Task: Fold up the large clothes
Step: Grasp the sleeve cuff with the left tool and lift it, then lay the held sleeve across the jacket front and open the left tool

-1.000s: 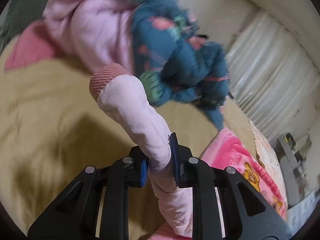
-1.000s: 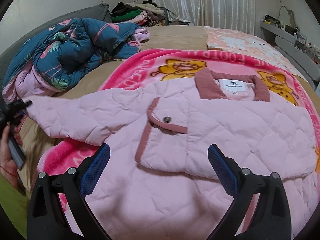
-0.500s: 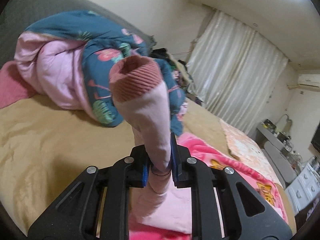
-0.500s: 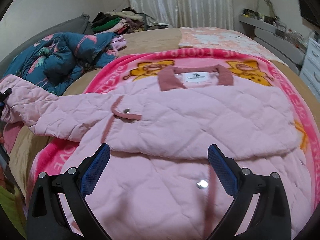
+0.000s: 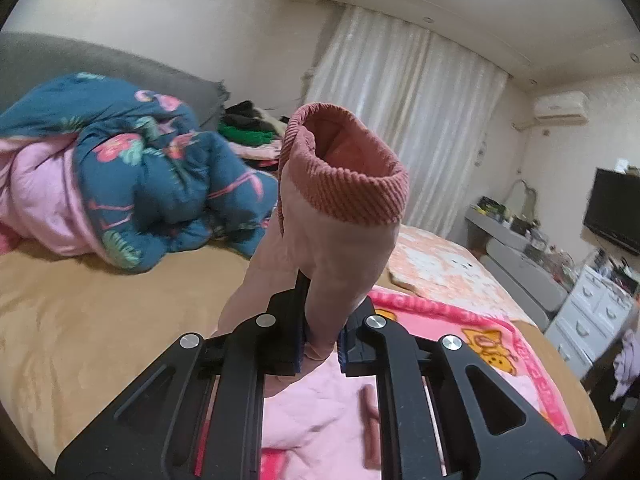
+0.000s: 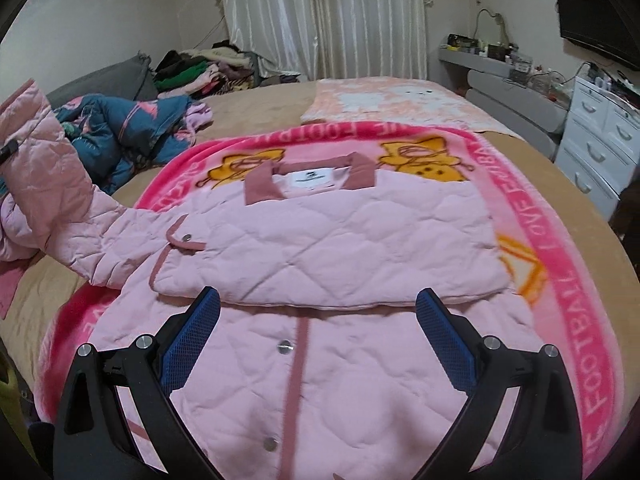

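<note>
Left gripper (image 5: 320,344), lower centre of the left wrist view: jaws clamped on the sleeve (image 5: 332,248) of the pink quilted jacket (image 6: 320,240). The sleeve is held upright, and its ribbed dusty-rose cuff (image 5: 352,188) is seen open-mouthed at frame centre. The pad faces are mostly hidden by the fabric, and the sleeve's lower run is cut off behind the gripper body. The figure for this gripper fell to nearly nothing over the last second, so the jaws have just been closing, with the sleeve between them.

Right gripper (image 6: 320,336), lower centre of the right wrist view: jaws spread wide, nothing between the blue pads (image 6: 444,340); the snap-button placket is seen below them.

The jacket is laid flat on a pink cartoon-print blanket (image 6: 560,264) at mid-frame, on a tan bedsheet (image 6: 256,108); one side is already folded across the chest. Its hem is cut off by the frame bottom. The raised sleeve is seen at the left edge, and the gripper holding it is mostly out of frame there.

A blue floral quilt (image 5: 152,184) is bunched at mid-left. The clothes pile (image 6: 200,68) behind it is too small to itemise. Items on the desk (image 6: 500,64) at upper right cannot be made out.
</note>
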